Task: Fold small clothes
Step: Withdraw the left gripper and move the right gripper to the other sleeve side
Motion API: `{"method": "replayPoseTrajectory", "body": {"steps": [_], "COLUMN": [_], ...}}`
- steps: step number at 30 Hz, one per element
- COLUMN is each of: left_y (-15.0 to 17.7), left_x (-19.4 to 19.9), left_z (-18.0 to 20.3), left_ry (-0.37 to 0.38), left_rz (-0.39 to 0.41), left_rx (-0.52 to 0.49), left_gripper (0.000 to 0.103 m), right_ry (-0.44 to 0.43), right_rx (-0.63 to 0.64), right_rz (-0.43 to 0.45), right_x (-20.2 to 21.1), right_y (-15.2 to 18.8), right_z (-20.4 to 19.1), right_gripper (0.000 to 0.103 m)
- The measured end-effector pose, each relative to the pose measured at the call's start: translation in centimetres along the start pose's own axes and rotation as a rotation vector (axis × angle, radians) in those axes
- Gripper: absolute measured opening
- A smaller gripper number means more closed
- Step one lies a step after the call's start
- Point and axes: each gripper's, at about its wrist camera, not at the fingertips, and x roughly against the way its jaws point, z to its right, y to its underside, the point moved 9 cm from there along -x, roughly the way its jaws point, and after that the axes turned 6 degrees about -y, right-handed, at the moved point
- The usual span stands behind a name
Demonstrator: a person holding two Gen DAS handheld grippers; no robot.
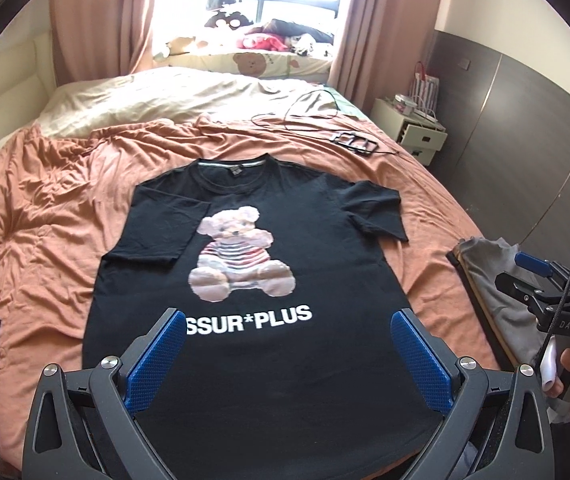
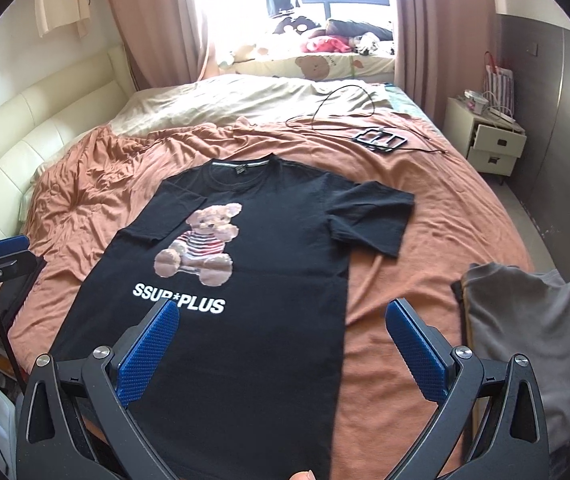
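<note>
A black T-shirt [image 1: 269,240] with a teddy-bear print and white lettering lies face up on the orange bedsheet, collar at the far end. Its left sleeve is folded in over the chest; its right sleeve [image 2: 369,216] lies spread out. My left gripper [image 1: 287,338] hovers open over the shirt's lower middle, holding nothing. My right gripper [image 2: 283,334] is open above the shirt's [image 2: 245,280] lower right edge, also holding nothing. The right gripper [image 1: 541,280] shows at the far right in the left wrist view, held by a hand.
A folded grey garment [image 2: 525,340] sits at the bed's right edge. A black frame [image 2: 381,138] and cables [image 2: 341,108] lie further up the bed. A white nightstand [image 2: 489,140] stands right; a cream headboard [image 2: 45,128] runs along the left. Pillows and soft toys sit by the window.
</note>
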Motion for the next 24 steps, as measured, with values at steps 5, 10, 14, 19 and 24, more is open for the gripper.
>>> {"method": "replayPoseTrajectory", "body": {"steps": [5,10,14,19,24], "left_y": [-0.9,-1.8,-2.6,-3.3,-4.3], "left_x": [-1.6,-3.8,-5.7,-8.7,-12.1], "left_z": [2.0,3.2,3.5,3.5,3.9], "left_ry": [0.025,0.061,0.081,0.112,0.145], "left_rz": [-0.003,-0.006,-0.008,-0.033,-0.052], "left_rx": [-0.012,-0.033,-0.035,-0.031,-0.032], "left_gripper": [0.103,0.103,0.103,0.103,0.102], "right_ry": [0.015,0.037,0.04,0.068,0.082], "right_rx": [-0.027,-0.055,-0.085,-0.113,-0.136], "right_rz": [0.003,0.013,0.015,0.009,-0.02], "right_x": [-0.7,-1.9,-3.2,-5.1,-7.9], "right_y": [-0.6,-1.3,-1.6,-1.9,-2.2], "right_z": [2.3,3.9,5.0,6.1,7.7], "right_gripper": [0.103,0.103,0.103,0.103,0.103]}}
